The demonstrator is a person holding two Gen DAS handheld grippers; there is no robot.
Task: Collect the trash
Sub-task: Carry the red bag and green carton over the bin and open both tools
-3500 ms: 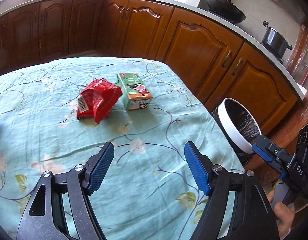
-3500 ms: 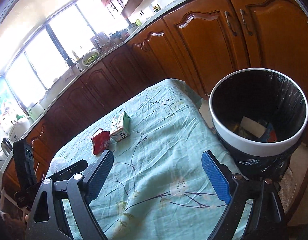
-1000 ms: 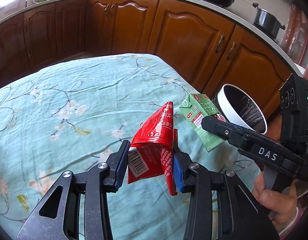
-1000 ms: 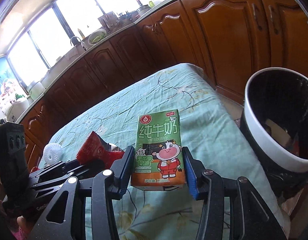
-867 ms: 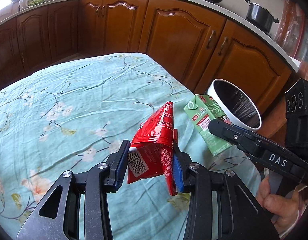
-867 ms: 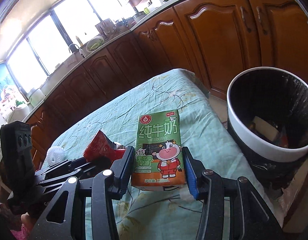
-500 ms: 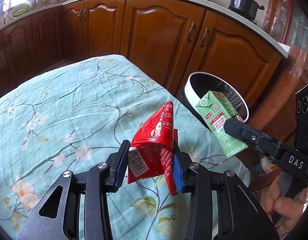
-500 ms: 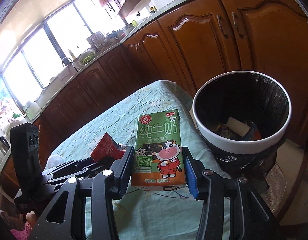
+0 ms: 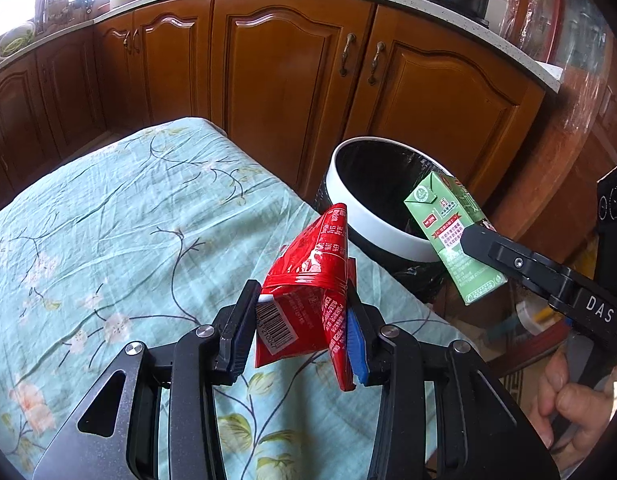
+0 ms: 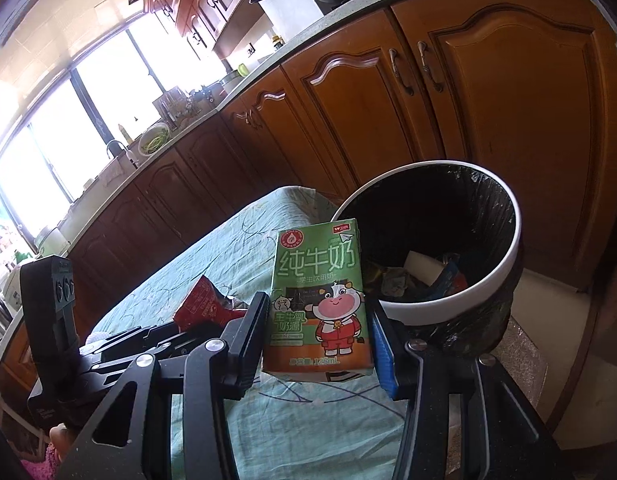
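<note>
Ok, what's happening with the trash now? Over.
Left gripper shut on red wrapper. Right gripper shut on milk carton. Bin ahead, nothing blocking.

The crumpled red foil-plastic snack packet (image 9: 308,280) is glossy and creased, while the green printed-card milk carton (image 10: 318,304) looks smooth with a faint sheen. A thin, wrinkled teal floral cotton-like tablecloth (image 9: 120,232) looks matt. The round white smooth-plastic bin (image 10: 504,272) holds a crinkly shiny black liner, before varnished brown wooden cabinet doors (image 9: 276,80).
</note>
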